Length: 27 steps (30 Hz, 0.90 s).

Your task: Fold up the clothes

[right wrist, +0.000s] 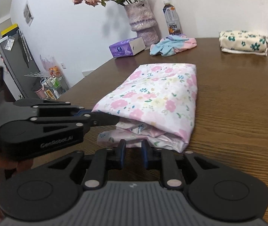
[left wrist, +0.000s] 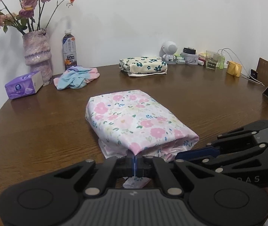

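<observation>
Pink flowers cover the folded cloth bundle (left wrist: 135, 120), which lies on the brown table (left wrist: 39, 131) straight ahead of both tools. Its long side runs away from them. The left hand-held gripper (left wrist: 135, 162) is pressed together, pinching the top layer at the near edge. The right hand-held gripper (right wrist: 133, 150) sits just beside that edge with its fingers spread and nothing between them. Both are equally near. Whichever way the top layer goes next, it turns on that near edge.
</observation>
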{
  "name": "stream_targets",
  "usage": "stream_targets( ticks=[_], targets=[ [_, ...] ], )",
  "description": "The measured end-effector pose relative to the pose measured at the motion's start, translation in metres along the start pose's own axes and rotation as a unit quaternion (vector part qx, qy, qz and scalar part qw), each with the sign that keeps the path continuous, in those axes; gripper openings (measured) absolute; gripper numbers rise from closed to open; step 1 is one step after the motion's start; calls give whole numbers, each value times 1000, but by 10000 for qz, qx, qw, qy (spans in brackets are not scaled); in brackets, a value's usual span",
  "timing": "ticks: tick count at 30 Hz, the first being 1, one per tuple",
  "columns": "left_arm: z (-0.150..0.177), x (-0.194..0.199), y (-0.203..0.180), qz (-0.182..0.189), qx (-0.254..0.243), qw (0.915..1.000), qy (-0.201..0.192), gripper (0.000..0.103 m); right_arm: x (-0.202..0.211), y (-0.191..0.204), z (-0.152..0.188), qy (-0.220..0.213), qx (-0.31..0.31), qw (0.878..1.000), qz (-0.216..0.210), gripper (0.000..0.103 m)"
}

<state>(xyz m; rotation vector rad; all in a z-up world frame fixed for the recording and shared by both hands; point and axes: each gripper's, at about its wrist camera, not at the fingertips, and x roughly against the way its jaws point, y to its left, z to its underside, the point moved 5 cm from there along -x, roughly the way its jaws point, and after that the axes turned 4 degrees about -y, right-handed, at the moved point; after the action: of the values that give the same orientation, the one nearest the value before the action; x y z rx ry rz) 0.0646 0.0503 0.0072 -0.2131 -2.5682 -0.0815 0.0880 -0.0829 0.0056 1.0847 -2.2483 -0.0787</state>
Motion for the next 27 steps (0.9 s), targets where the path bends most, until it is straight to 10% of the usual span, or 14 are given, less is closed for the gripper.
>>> stream_targets(
  ticks=[27],
  targets=[
    [7, 0, 8, 169, 384, 9991, 71, 0, -27, 6, -4, 392, 242, 9988, -141, 18]
  ],
)
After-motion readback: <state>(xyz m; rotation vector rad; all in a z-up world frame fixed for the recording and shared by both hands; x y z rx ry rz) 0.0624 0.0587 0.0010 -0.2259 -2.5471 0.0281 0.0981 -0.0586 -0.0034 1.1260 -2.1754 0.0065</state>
